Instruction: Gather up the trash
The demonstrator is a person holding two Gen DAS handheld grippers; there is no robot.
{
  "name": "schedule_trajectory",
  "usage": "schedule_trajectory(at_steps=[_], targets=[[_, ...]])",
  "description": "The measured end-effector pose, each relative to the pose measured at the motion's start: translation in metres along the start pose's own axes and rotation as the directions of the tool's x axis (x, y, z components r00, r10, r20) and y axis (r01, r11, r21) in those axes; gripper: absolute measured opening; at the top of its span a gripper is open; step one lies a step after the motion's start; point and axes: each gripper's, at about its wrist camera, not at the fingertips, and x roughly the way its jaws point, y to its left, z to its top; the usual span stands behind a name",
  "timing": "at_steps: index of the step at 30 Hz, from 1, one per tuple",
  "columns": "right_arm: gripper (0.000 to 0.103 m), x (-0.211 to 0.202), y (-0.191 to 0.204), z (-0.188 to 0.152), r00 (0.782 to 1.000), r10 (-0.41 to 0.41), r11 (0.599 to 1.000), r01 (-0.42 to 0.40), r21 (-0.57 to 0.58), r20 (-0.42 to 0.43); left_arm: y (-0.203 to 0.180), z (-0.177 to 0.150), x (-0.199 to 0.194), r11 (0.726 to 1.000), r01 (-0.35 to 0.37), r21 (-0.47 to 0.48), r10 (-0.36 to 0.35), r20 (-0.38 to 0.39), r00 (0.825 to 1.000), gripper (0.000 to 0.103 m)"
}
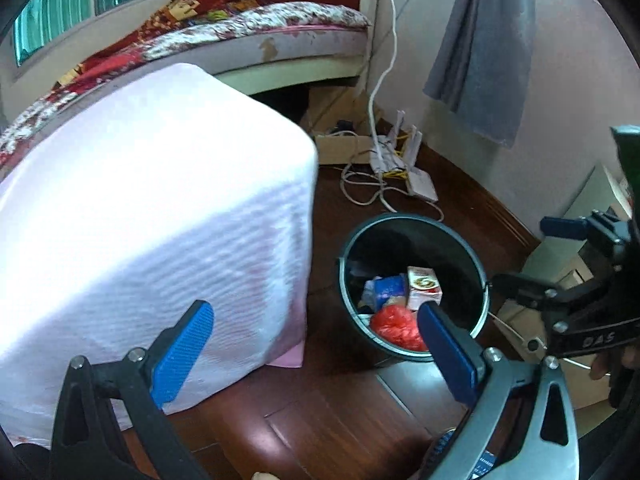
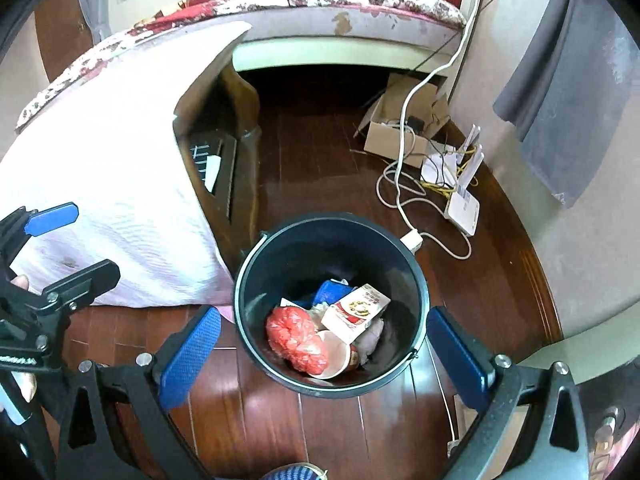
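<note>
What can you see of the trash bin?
The trash bin is a round, dark bucket, plastic by the look of it, with a paler rim band and a thin wire handle hanging down one side. It stands upright and lidless on the dark wood floor, beside the cloth-covered table. Inside lie a red plastic bag, a white and red carton, a paper cup and blue packaging.

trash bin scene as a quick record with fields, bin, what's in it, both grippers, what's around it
bin: dark round trash bin, upright on the wooden floor
contents: red plastic bag, white and red carton, blue packet, paper cup
left gripper: open, holding nothing, beside the bin
right gripper: open, holding nothing, above the bin
left of bin: table under a white cloth
behind bin: white router with cables, cardboard box, bed
</note>
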Motion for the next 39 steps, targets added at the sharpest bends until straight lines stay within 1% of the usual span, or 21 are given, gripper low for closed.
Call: schedule_trajectory(at_steps=[6,10,17,20,23,25,28,31,33,36,39], targets=[[0.103,-0.034,0.026,0.002,0.999,0.003,1.0,-0.002,-0.009,0.047,0.014,-0.003,-0.05,0.998,-0.059,-0.01,0.06,0.084,0.995,0.102],[0.103,-0.078,0.044,0.006,0.994,-0.021,1.0,0.019,0.017,0.112,0.024,-0.007,-0.087,0.994,-0.104,-0.018,0.105,0.123,0.987,0.102],[0.103,-0.155,0.071,0.01,0.974,-0.049,0.997,0.034,0.073,0.221,0.036,-0.014,-0.143,0.991,-0.129,-0.028,0.132,0.185,0.974,0.102],[0.103,-0.177,0.083,0.009,0.969,-0.049,0.996,0.03,0.082,0.241,0.036,-0.014,-0.164,0.991,-0.128,-0.037,0.133,0.217,0.967,0.102],[0.103,-0.194,0.092,0.008,0.964,-0.064,0.996,0.047,0.072,0.257,0.034,-0.014,-0.185,0.99,-0.131,-0.044,0.138,0.26,0.956,0.102],[0.103,-0.206,0.095,0.006,0.957,-0.088,0.995,0.069,0.076,0.276,0.034,-0.015,-0.195,0.99,-0.135,-0.049,0.143,0.281,0.949,0.102],[0.103,-0.225,0.095,0.002,0.947,-0.098,0.993,0.073,0.092,0.307,0.036,-0.015,-0.208,0.989,-0.133,-0.057,0.144,0.305,0.942,0.102],[0.103,-0.241,0.097,-0.002,0.938,-0.109,0.992,0.082,0.093,0.33,0.037,-0.015,-0.217,0.993,-0.101,-0.064,0.116,0.32,0.94,0.102],[0.103,-0.247,0.097,-0.003,0.935,-0.108,0.992,0.08,0.095,0.337,0.034,-0.014,-0.221,0.994,-0.095,-0.057,0.108,0.333,0.937,0.102],[0.103,-0.25,0.097,-0.005,0.934,-0.105,0.993,0.077,0.094,0.342,0.03,-0.014,-0.223,0.993,-0.104,-0.055,0.117,0.351,0.929,0.102],[0.103,-0.251,0.098,-0.006,0.933,-0.109,0.992,0.081,0.096,0.343,0.031,-0.014,-0.224,0.993,-0.098,-0.067,0.116,0.354,0.928,0.102]])
